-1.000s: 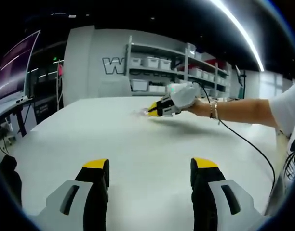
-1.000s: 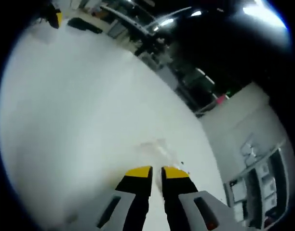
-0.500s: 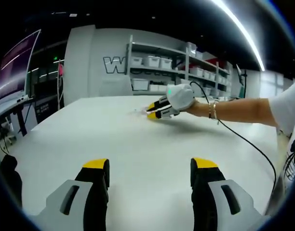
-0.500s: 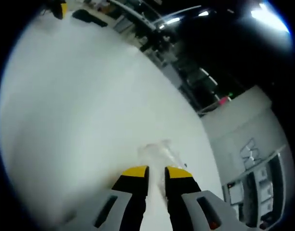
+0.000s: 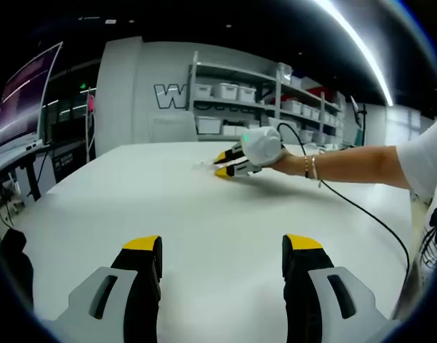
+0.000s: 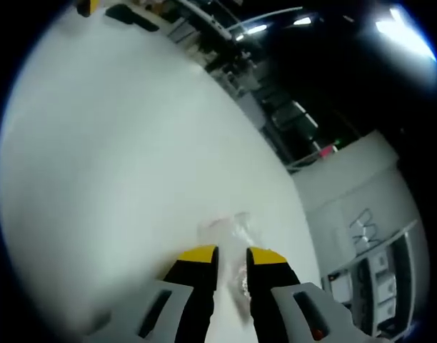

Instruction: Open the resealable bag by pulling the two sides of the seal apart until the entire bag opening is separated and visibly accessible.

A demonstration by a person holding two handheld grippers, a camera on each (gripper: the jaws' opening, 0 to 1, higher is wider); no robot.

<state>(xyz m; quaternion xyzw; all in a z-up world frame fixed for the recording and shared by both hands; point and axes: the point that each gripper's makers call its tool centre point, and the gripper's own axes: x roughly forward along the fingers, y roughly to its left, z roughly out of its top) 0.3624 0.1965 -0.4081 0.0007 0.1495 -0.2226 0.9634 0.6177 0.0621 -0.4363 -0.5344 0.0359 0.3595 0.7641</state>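
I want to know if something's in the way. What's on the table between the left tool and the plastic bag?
Nothing: in the left gripper view, bare white table runs from the left tool to the clear bag, where the right tool is.

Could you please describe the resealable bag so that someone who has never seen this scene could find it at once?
Start at the big white table and find the right hand-held gripper near its far side. The resealable bag lies flat on the tabletop at that gripper's yellow tips, partly between them. It is clear, crinkled plastic, nearly invisible against the white surface.

Clear resealable bag [image 6: 229,239] flat on white table [image 6: 97,179].
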